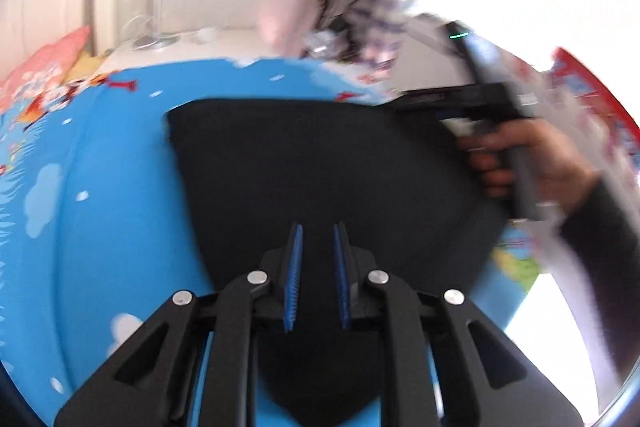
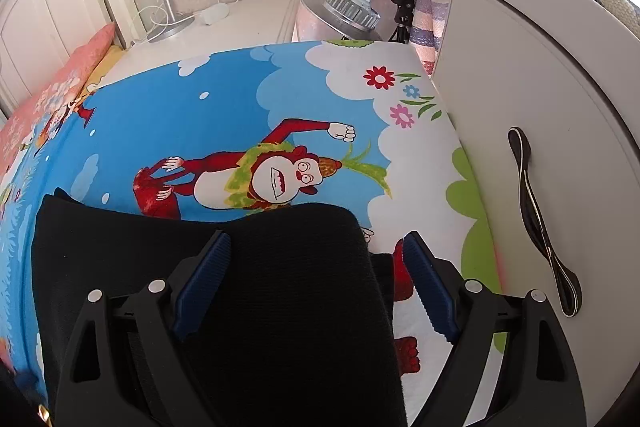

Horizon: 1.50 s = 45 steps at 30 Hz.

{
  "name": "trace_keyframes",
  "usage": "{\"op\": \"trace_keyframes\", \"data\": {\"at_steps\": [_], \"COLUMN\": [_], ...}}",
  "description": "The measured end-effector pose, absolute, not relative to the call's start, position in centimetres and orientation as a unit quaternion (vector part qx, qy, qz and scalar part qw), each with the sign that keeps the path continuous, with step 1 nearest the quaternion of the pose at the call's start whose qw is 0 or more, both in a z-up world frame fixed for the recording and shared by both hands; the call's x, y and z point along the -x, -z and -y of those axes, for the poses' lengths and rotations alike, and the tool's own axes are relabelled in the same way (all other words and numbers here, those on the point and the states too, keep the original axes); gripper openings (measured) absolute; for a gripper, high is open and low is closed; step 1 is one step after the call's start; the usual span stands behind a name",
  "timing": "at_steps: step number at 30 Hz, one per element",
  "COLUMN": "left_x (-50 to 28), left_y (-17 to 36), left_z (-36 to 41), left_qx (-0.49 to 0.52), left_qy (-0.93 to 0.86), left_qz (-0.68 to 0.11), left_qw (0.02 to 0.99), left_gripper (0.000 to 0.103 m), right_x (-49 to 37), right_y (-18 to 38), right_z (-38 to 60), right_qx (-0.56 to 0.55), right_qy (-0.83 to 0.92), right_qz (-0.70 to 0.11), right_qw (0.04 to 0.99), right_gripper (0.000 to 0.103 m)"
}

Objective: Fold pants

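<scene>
The black pants (image 1: 320, 167) lie flat on a blue cartoon bed sheet (image 1: 100, 207). My left gripper (image 1: 318, 231) hovers over their near part, its blue pads a small gap apart with nothing between them. The view is blurred by motion. My right gripper (image 1: 460, 107), held by a hand, is at the pants' right edge. In the right wrist view the pants (image 2: 280, 287) lie folded under my right gripper (image 2: 316, 239), which is wide open with its jaws straddling the top layer's right part.
A white cabinet with a dark handle (image 2: 540, 219) borders the bed on the right. A nightstand (image 2: 224, 23), a lamp (image 2: 352, 15) and a headboard (image 2: 52, 7) stand beyond. A pink pillow (image 2: 60, 83) lies at left.
</scene>
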<state>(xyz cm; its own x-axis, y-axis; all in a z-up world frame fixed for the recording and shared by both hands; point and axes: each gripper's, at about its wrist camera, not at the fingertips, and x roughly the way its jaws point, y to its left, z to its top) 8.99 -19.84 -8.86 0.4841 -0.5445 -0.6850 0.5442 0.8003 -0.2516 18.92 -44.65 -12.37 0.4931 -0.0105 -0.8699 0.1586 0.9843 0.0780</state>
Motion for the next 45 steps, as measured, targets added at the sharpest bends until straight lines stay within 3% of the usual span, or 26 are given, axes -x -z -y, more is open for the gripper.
{"op": "trace_keyframes", "data": {"at_steps": [8,12,17,21,25,27,34,45], "left_x": [-5.7,-5.6,-5.7,-5.7,-5.4,-5.1,-7.5,-7.0], "left_y": [10.5,10.7,10.8,10.6,8.7,7.7,9.6,10.5], "left_z": [24.4,24.6,24.6,24.6,24.4,25.0,28.7,29.2], "left_qx": [-0.055,-0.060,-0.051,-0.051,-0.036,-0.039,-0.070,-0.092], "left_qy": [0.327,0.327,0.325,0.319,0.311,0.317,0.295,0.289], "left_qz": [-0.397,-0.395,-0.396,-0.397,-0.363,-0.338,-0.392,-0.376], "left_qw": [0.856,0.857,0.857,0.859,0.878,0.885,0.869,0.876], "left_gripper": [0.019,0.019,0.019,0.023,0.045,0.049,0.049,0.049], "right_x": [-18.5,-15.8,-7.4,-4.1,-4.3,-4.1,-3.8,-3.8], "right_y": [11.8,8.4,3.4,5.4,9.5,11.1,11.7,11.9], "right_z": [43.8,41.9,39.5,40.4,42.4,42.7,43.3,43.4], "right_qx": [-0.042,0.016,0.008,-0.011,-0.029,-0.043,-0.062,-0.071], "right_qy": [0.066,0.116,0.151,0.194,0.202,0.193,0.182,0.176], "right_qz": [-0.485,-0.424,-0.347,-0.379,-0.436,-0.443,-0.430,-0.427], "right_qw": [0.871,0.898,0.926,0.905,0.876,0.874,0.882,0.884], "right_gripper": [0.081,0.081,0.085,0.084,0.083,0.083,0.083,0.084]}}
